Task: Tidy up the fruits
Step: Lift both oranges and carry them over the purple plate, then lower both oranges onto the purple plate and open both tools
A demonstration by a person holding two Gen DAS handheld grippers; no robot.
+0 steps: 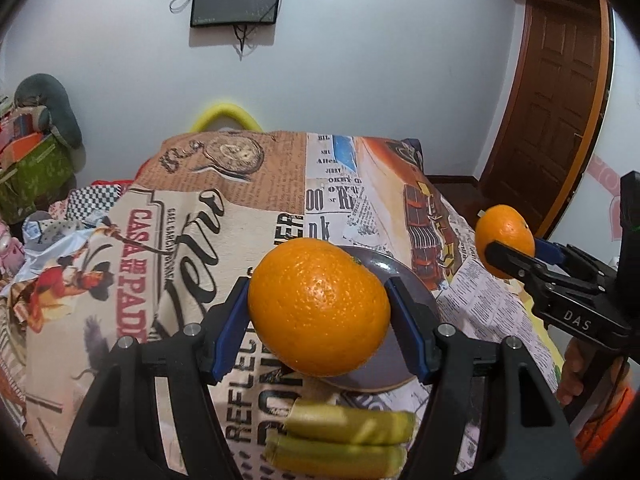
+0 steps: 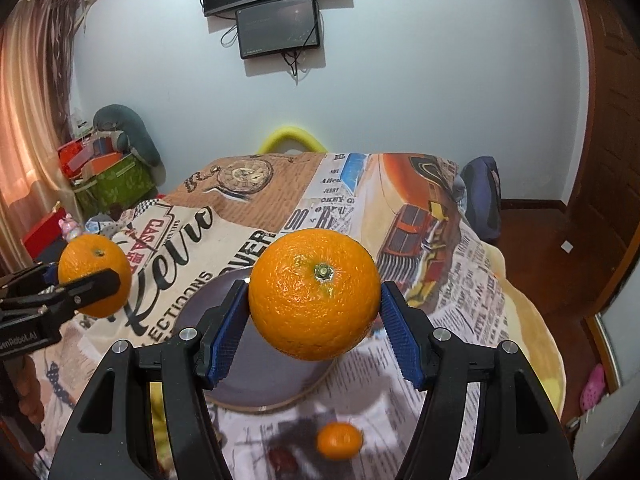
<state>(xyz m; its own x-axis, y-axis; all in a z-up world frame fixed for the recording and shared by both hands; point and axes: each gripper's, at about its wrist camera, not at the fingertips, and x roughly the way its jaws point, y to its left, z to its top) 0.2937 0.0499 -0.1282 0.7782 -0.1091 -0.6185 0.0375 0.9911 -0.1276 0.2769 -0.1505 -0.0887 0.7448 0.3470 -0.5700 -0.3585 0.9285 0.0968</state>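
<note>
My left gripper (image 1: 319, 312) is clamped on a large orange (image 1: 319, 307), its blue pads (image 1: 231, 324) pressing the fruit from both sides at the centre of the left wrist frame, lifted clear above the cloth. Behind and below that orange sits a dark plate (image 1: 416, 304) on the printed tablecloth (image 1: 192, 216), and at the bottom centre of the same frame lies a bunch of greenish-yellow bananas (image 1: 344, 440), blurred. At the right edge of that frame my right gripper (image 1: 516, 258) shows side-on, closed around a second orange (image 1: 505, 236) held in the air. From the right wrist view, the right gripper (image 2: 315, 316) grips its orange (image 2: 315, 294) in mid-frame, stem end facing the lens, the blue pads (image 2: 400, 336) tight against its sides, hanging over the dark plate (image 2: 208, 308), which lies on the tablecloth (image 2: 440, 320). At the left edge of that frame the left gripper (image 2: 94, 280) holds its orange (image 2: 95, 276) at about the same height. At the bottom centre a small mandarin (image 2: 340, 440) rests on the cloth, with a dark red item (image 2: 282, 460) just beside it that is too blurred to name. Two screens (image 2: 276, 28) hang on the wall at the top of the frame.
</note>
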